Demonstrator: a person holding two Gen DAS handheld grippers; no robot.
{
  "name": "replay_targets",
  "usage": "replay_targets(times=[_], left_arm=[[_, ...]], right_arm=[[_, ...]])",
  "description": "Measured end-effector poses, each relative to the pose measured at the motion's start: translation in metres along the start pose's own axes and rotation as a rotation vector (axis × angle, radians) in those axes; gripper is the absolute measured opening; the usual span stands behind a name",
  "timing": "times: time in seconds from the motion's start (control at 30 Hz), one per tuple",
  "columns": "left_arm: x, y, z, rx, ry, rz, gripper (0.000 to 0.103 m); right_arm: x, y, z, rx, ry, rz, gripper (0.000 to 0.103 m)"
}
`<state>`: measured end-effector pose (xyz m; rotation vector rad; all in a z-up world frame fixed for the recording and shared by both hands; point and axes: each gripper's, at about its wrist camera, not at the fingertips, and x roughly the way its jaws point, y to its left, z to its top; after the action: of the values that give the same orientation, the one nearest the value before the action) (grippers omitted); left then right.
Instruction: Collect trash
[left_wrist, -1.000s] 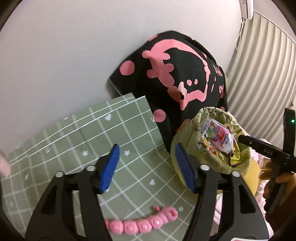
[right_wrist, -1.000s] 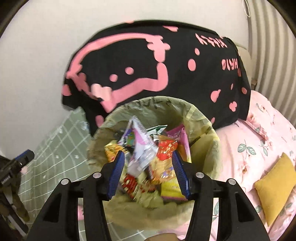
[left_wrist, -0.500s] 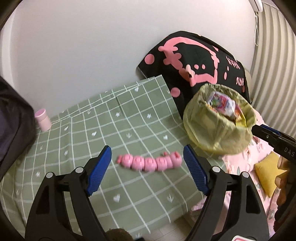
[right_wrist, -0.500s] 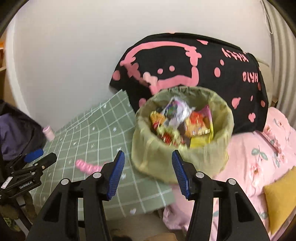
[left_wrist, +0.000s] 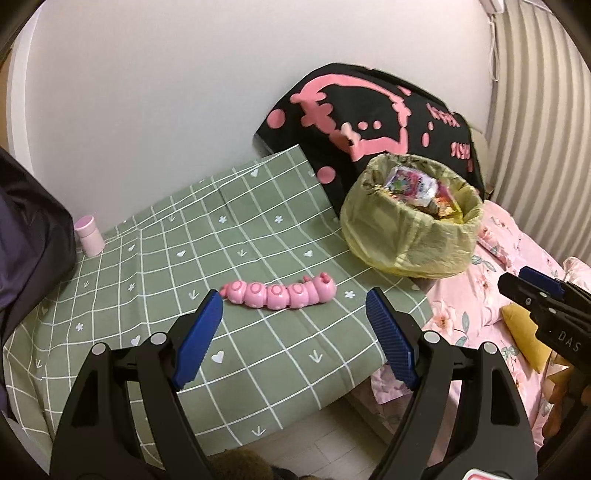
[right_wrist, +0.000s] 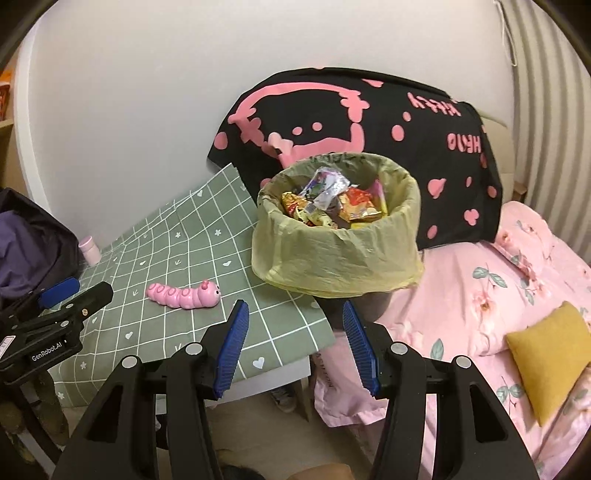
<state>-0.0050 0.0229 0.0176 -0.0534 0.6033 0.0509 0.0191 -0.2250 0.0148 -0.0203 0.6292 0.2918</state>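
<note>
A bin lined with a yellow-green bag (left_wrist: 410, 229) stands at the right end of the green checked table (left_wrist: 258, 354), full of colourful wrappers (left_wrist: 417, 184). It also shows in the right wrist view (right_wrist: 332, 251), with wrappers (right_wrist: 332, 203) inside. My left gripper (left_wrist: 295, 306) is open and empty, back from the table's front edge. My right gripper (right_wrist: 293, 317) is open and empty, below and in front of the bin. Each gripper shows in the other's view: the right one (left_wrist: 532, 288) at the right edge, the left one (right_wrist: 74, 291) at the left.
A pink toy caterpillar (left_wrist: 280, 293) lies on the green cloth, also in the right wrist view (right_wrist: 184, 293). A small pink bottle (left_wrist: 88, 236) stands at the wall. A black and pink cloth (right_wrist: 369, 129) hangs behind the bin. A pink floral bed (right_wrist: 498, 295) with a yellow cushion (right_wrist: 550, 350) lies right.
Both grippers have drawn back and away from the bin. The bin and table now look smaller and farther. Both stay open and empty.
</note>
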Motion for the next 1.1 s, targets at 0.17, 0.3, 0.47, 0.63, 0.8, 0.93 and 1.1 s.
replay_targets(times=[0.17,0.3,0.47,0.63,0.8,0.93,1.1], left_arm=[[-0.004,-0.006,0.002,0.009,-0.015,-0.026,0.076],[-0.007,-0.008,0.004,0.006,-0.022,-0.021,0.076],[-0.009,-0.008,0.004,-0.002,-0.025,-0.018,0.076],[-0.010,-0.008,0.005,-0.002,-0.028,-0.018,0.076],[-0.011,-0.009,0.005,-0.006,-0.029,-0.020,0.076],[-0.012,-0.010,0.005,-0.005,-0.035,-0.023,0.076],[-0.012,-0.010,0.005,-0.006,-0.038,-0.024,0.076]], right_arm=[[-0.010,0.000,-0.005,0.009,-0.015,-0.029,0.050],[-0.015,-0.001,-0.005,0.023,-0.027,-0.037,0.050],[-0.017,0.002,-0.005,0.009,-0.036,-0.033,0.050],[-0.018,0.005,-0.004,-0.005,-0.042,-0.029,0.050],[-0.018,0.004,-0.003,-0.001,-0.044,-0.032,0.050],[-0.019,0.003,-0.003,-0.002,-0.046,-0.032,0.050],[-0.020,0.003,-0.003,-0.004,-0.050,-0.033,0.050]])
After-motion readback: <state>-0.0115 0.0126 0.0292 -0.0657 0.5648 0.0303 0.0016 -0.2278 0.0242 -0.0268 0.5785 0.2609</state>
